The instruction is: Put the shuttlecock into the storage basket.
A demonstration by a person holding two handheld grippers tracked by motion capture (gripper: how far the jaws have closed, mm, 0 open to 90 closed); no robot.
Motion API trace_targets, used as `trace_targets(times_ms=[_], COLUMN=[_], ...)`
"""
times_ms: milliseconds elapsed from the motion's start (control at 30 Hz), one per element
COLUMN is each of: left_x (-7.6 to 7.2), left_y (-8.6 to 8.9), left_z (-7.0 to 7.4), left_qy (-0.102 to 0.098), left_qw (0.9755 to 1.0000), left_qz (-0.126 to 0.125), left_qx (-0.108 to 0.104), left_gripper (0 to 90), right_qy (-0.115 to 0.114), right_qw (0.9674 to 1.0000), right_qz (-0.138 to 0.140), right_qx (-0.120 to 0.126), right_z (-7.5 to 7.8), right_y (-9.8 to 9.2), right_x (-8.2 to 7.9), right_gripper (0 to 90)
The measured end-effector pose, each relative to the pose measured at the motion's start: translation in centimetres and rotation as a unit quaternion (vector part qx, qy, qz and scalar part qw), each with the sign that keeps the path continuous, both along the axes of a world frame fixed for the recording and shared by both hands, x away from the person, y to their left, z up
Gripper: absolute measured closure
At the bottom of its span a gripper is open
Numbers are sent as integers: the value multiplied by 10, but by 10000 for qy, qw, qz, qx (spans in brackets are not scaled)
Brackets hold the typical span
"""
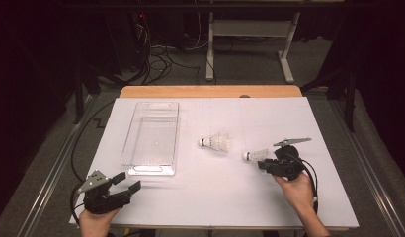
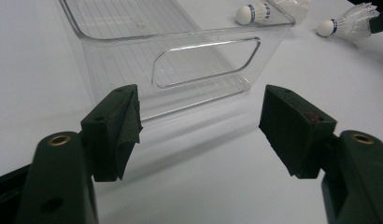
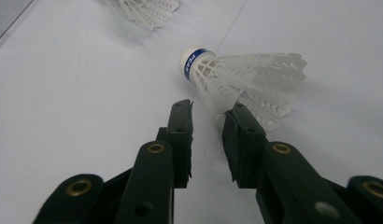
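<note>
A white shuttlecock [image 1: 255, 155] lies on its side on the white table, cork pointing left. My right gripper [image 1: 263, 163] sits just behind its feather skirt. In the right gripper view the jaws [image 3: 210, 116] stand narrow with a gap between them. The shuttlecock [image 3: 236, 74] lies just past the tips, its lower feathers by the right jaw, and the pads do not press on it. A second shuttlecock [image 1: 215, 142] lies mid-table. My left gripper [image 1: 127, 181] rests open near the front left corner, its jaws [image 2: 201, 133] wide and facing the clear plastic bin [image 2: 110, 60].
The clear bin [image 1: 128, 143] stands lengthwise left of centre with nothing in it. The white sheet [image 1: 215, 197] covers the table, with a wooden edge [image 1: 210, 91] at the back. Cables and a desk frame [image 1: 250, 29] lie on the floor beyond.
</note>
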State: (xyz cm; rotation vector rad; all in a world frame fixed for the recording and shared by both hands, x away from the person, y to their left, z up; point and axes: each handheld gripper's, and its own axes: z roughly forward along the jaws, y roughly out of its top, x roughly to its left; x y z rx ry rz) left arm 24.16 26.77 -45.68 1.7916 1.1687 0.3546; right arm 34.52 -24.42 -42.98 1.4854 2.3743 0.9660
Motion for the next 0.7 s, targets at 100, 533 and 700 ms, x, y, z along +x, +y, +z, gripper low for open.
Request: trace_targets(times_ms=[100,533,700], left_x=[0,0,-1], left_y=[0,1,1], left_z=[0,0,0], left_qy=[-6,8,-1], left_qw=[10000,10000,10000], left_qz=[0,19,15], left_qx=[4,6,10], left_gripper=[300,301,302], right_qy=[-17,19,7], right_qw=[10000,9999,9997], right_qz=[17,155,238], right_qx=[-18,-20,-7], right_z=[0,-2,-1], right_y=[2,5,6], right_x=[1,6,5], right_gripper=[765,877,899])
